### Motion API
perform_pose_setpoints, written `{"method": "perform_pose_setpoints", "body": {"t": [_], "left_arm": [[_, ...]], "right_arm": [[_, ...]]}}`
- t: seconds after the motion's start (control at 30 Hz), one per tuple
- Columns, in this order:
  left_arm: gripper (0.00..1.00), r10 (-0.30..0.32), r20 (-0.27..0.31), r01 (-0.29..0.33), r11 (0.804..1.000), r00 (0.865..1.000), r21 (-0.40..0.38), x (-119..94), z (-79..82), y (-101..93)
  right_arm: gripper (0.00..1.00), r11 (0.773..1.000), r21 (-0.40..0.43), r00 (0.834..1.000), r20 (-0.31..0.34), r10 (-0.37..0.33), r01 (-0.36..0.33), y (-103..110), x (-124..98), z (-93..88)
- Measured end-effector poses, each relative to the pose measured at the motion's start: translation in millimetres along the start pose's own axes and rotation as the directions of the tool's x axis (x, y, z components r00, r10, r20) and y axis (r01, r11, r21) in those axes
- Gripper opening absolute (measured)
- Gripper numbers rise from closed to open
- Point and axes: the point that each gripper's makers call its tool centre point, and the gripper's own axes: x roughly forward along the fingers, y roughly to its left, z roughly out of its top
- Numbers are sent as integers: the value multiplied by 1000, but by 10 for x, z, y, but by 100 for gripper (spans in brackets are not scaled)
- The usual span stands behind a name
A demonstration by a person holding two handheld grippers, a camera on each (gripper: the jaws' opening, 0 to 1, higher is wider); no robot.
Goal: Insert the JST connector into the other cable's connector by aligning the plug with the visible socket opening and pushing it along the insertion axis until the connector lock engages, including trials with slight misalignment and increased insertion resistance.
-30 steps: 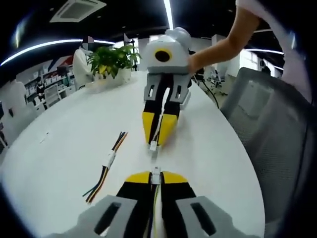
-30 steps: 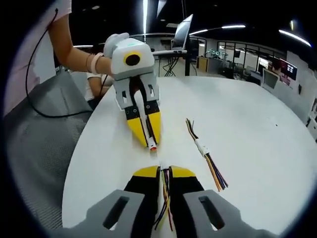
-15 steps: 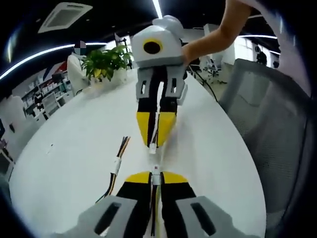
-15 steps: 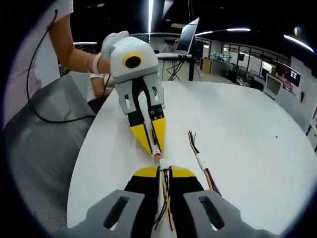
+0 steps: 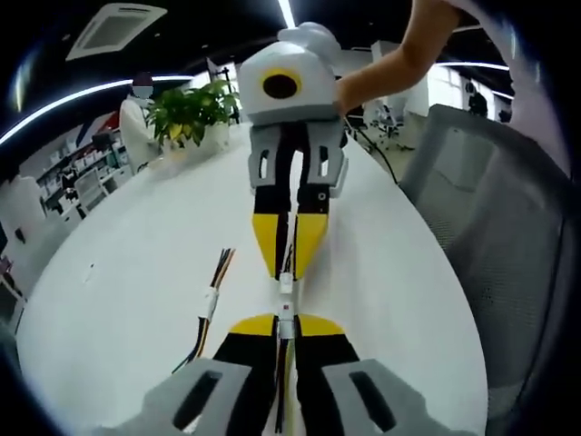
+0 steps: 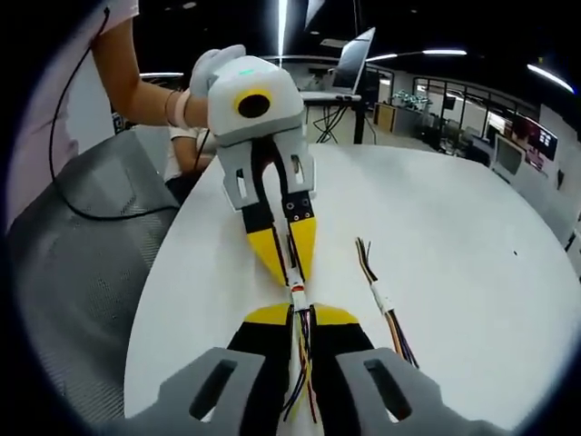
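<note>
No readable text, labels, brands or numbers in either view. Tool bodies and yellow tips: unmarked. Connector housings and wires: no print visible. Table surface ahead of the tools: plain. Distant screens and shelving beyond the tools: too small and blurred to read anything.
</note>
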Motion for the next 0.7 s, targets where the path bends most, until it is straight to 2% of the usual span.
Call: {"method": "perform_pose_setpoints", "body": {"t": [0.7], "left_arm": [[0,-15,-24,16,999,1000,35,54,-28,-52]], "right_arm": [[3,1000,-27,998,-64,9,-11,-2,128,-142]]}}
